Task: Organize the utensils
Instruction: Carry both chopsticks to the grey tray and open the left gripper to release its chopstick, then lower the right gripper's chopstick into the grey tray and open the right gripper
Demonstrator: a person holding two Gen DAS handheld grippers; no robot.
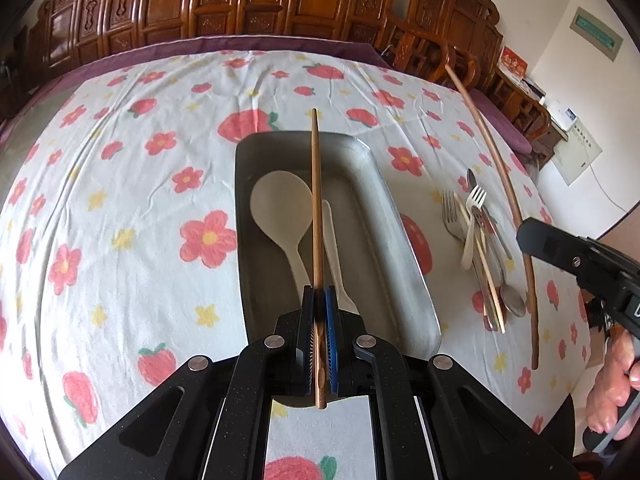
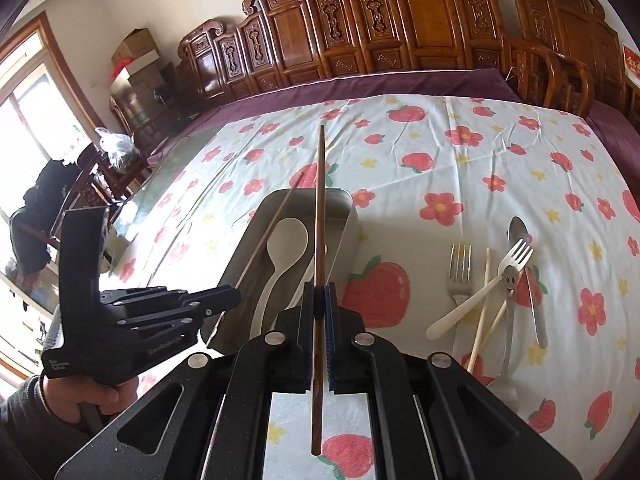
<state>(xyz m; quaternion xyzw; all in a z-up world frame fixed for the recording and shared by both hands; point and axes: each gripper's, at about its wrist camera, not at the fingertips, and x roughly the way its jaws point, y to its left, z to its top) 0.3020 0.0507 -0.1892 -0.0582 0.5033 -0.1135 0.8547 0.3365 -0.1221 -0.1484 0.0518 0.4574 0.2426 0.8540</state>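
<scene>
1. Utensils lie in two groups on the flower-print tabletop (image 1: 120, 184): a white rice spoon (image 1: 280, 208) in the metal tray (image 1: 404, 264), and a loose pile to the tray's right with a steel fork (image 2: 460, 272), a white-handled fork (image 2: 480, 292), a steel spoon (image 2: 518, 230) and a pale chopstick (image 2: 482, 308).
2. The left gripper (image 1: 319, 308) is clamped on a brown chopstick (image 1: 317, 208) that points far, over the tray.
3. The right gripper (image 2: 319, 304) is pressed together on a darker chopstick (image 2: 319, 216), above the tray's right side.
4. Only the left wrist view shows the dark chopstick as a long rod passing just right of the pile, with a second white handle lying in the tray.
5. Only the right wrist view shows a smiley face on the white-handled fork, and the left gripper from the side at the tray's near-left corner.
</scene>
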